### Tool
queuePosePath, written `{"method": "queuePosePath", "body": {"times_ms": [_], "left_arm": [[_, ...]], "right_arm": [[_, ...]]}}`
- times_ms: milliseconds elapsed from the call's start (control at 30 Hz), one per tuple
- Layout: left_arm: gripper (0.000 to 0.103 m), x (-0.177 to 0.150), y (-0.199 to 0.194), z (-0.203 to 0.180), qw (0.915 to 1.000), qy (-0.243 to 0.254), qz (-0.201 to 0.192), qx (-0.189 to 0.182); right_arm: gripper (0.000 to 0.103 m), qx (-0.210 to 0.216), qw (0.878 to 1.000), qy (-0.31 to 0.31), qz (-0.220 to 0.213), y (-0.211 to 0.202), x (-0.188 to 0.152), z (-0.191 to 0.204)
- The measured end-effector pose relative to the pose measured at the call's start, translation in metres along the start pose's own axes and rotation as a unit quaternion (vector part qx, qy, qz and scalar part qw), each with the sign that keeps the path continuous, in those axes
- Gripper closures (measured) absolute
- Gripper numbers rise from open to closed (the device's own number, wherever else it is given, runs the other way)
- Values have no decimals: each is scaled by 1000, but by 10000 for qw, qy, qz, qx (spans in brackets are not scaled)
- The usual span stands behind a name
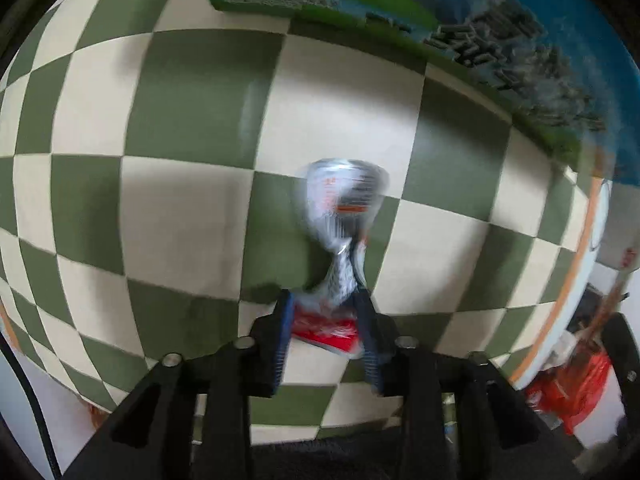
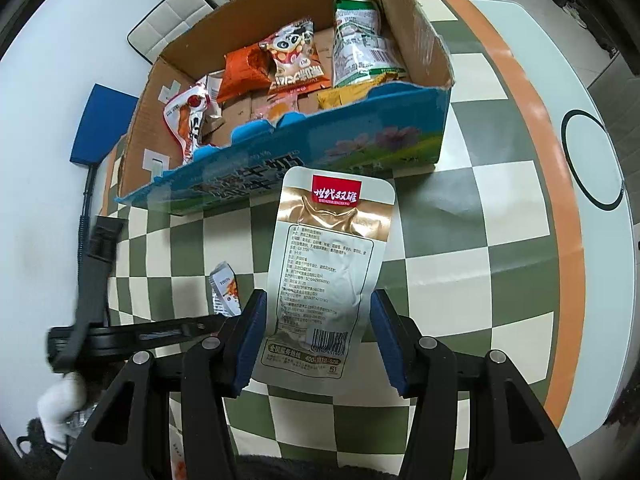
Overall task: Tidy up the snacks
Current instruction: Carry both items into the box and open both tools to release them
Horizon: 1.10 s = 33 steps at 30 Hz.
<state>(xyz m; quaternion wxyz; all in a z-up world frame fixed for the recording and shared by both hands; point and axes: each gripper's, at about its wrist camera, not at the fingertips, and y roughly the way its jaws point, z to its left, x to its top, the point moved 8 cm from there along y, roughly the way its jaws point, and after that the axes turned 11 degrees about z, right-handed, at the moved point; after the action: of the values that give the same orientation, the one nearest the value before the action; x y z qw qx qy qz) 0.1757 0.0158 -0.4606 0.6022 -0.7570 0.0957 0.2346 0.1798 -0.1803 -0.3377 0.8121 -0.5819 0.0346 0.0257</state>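
My left gripper (image 1: pixel 326 304) is shut on a small silver and red snack packet (image 1: pixel 344 208), blurred, held above the green-and-cream checked tablecloth (image 1: pixel 192 216). The same packet (image 2: pixel 225 292) and the left gripper's arm show at the left of the right wrist view. My right gripper (image 2: pixel 318 312) holds a large white and gold snack pouch (image 2: pixel 328 264) between its blue pads (image 2: pixel 252 340), the pouch's back label facing up. An open cardboard box (image 2: pixel 304 140) with a blue printed front wall stands just beyond, holding several snack packets (image 2: pixel 294 60).
The box's printed wall (image 1: pixel 480 40) fills the upper right of the left wrist view. The table's orange border (image 2: pixel 536 120) and white edge run along the right. A red bag (image 1: pixel 576 384) lies off the table's edge. A blue pad (image 2: pixel 100 124) lies on the floor at left.
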Motion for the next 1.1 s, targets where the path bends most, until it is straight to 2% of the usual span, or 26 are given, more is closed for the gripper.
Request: {"method": "queuePosePath", "body": {"times_ms": [133, 200, 300, 467, 600, 667, 833, 967, 1100], "left_arm": [[75, 1, 3, -10, 9995, 93, -229, 210], [83, -2, 3, -16, 9989, 193, -318, 273], [83, -9, 1, -22, 9984, 302, -360, 316], [83, -23, -23, -31, 9974, 399, -591, 137], [83, -45, -68, -45, 9942, 556, -900, -197], [83, -53, -103, -56, 9900, 675, -1172, -390], [83, -38, -177, -78, 9785, 976, -1658, -739], [83, -3, -211, -91, 9742, 1077, -1873, -657], [83, 40, -222, -97, 9760, 1064, -1853, -415]], "right_arm": [[48, -85, 9999, -19, 57, 7, -1, -1], [48, -124, 9999, -31, 67, 9, -2, -1], [48, -138, 9999, -28, 73, 10, -2, -2], [48, -87, 10000, -11, 14, 5, -3, -2], [48, 66, 10000, -21, -58, -8, -2, 4], [48, 170, 9997, -82, -122, -19, -1, 11], [48, 580, 9974, -252, -339, -59, 17, 33], [48, 763, 9950, -358, -528, -84, 49, 46], [48, 647, 9943, -473, -704, -97, 96, 54]]}}
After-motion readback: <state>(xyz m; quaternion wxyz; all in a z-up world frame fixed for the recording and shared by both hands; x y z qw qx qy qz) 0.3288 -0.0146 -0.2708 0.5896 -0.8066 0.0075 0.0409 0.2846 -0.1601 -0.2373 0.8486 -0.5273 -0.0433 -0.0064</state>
